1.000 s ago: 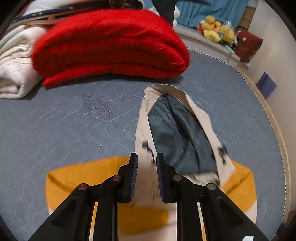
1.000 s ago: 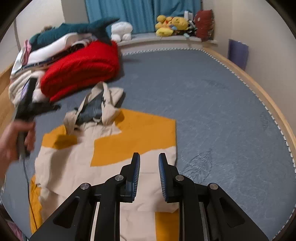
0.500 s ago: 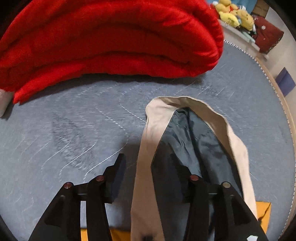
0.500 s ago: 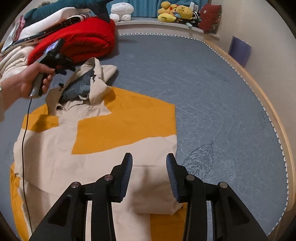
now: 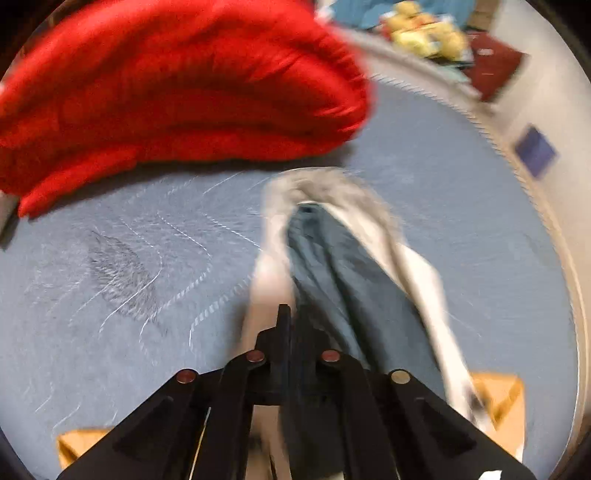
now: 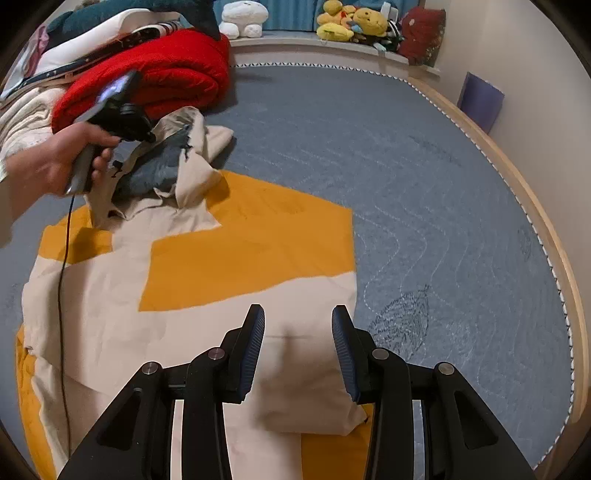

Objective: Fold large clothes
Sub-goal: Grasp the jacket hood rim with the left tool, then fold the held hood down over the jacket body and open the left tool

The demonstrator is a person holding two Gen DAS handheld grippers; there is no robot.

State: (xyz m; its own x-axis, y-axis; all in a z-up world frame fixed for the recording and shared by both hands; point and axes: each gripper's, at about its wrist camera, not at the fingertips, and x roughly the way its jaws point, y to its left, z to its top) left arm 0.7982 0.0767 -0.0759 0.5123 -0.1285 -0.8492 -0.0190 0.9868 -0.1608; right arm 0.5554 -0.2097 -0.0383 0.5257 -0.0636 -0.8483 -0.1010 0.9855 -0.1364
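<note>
- Cream and orange, the hooded garment (image 6: 207, 273) lies spread flat on the grey-blue quilted bed (image 6: 424, 192), its body near the cameras and its hood (image 6: 173, 158) at the far left end.
- The hood's dark grey lining (image 5: 332, 280) faces up, with a cream rim around it.
- The left claw (image 5: 286, 321), held in a person's hand (image 6: 62, 162), has its fingers pressed together on the left edge of the hood; the left wrist picture is blurred, so the exact grip point is unclear.
- The right claw (image 6: 297, 347) is spread, hovering low over the cream fold at the garment's near right corner, pinching nothing.
- A thin black cable (image 6: 62, 295) trails from the hand across the garment's left side.
- A folded red blanket (image 6: 162, 77) sits just beyond the hood, with pale bedding (image 6: 22, 122) stacked to its left.
- Plush toys (image 6: 354, 24) line the far ledge.
</note>
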